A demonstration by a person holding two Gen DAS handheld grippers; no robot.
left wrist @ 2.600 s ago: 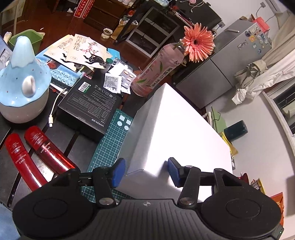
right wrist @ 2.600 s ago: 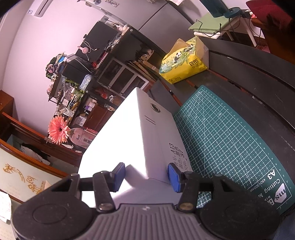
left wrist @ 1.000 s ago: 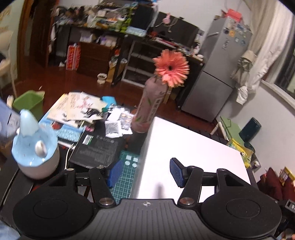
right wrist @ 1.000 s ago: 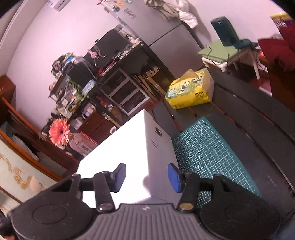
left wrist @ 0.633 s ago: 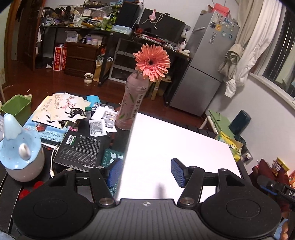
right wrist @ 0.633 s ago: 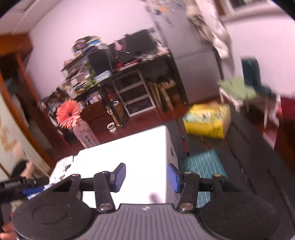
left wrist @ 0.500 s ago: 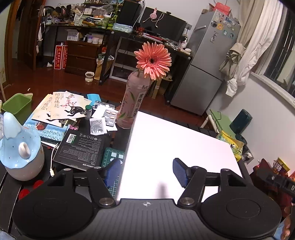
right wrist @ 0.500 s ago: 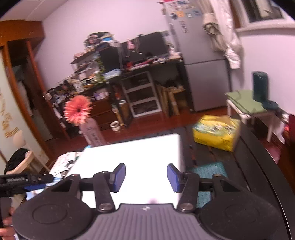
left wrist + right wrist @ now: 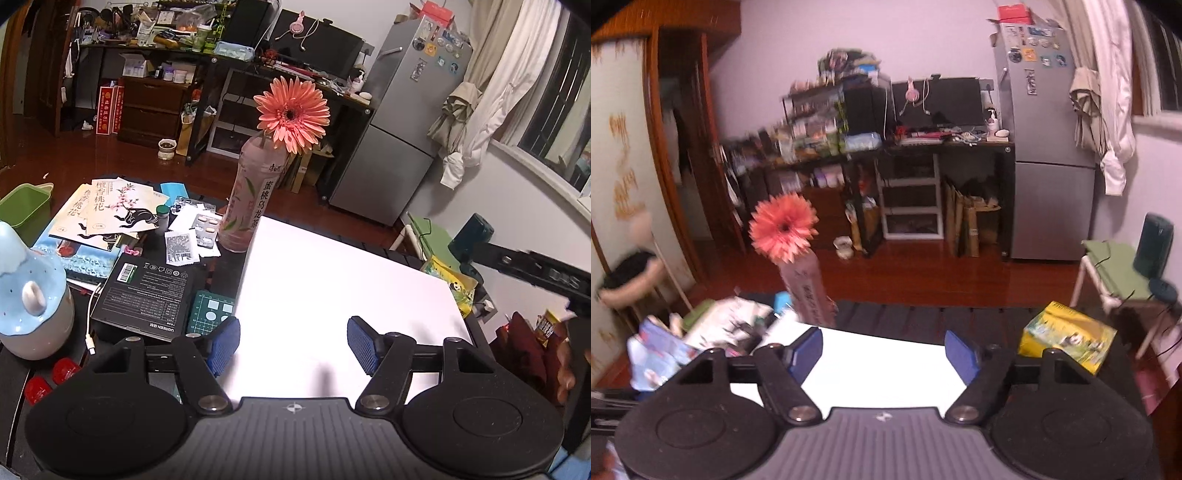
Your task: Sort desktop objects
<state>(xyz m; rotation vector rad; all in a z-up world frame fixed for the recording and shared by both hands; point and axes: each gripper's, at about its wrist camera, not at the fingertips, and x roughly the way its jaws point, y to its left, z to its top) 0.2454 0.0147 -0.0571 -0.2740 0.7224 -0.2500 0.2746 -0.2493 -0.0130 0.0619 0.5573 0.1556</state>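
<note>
your left gripper (image 9: 293, 345) hangs over the near end of the white box (image 9: 343, 284), jaws parted about halfway with nothing pinched between them; the blue pads (image 9: 223, 345) sit above the box top, and whether they touch it you cannot tell. your right gripper (image 9: 882, 350) is opening its jaws wider right now, also empty, with the same white box (image 9: 882, 369) lying below and between the pads. the box sits on the dark slatted desk (image 9: 923, 325), its far left corner just beside the pink tea bottle (image 9: 247, 206) holding a gerbera (image 9: 293, 112). a black ugreen box (image 9: 146, 295) lies near its left side, the yellow tissue pack (image 9: 1067, 341) past its right.
</note>
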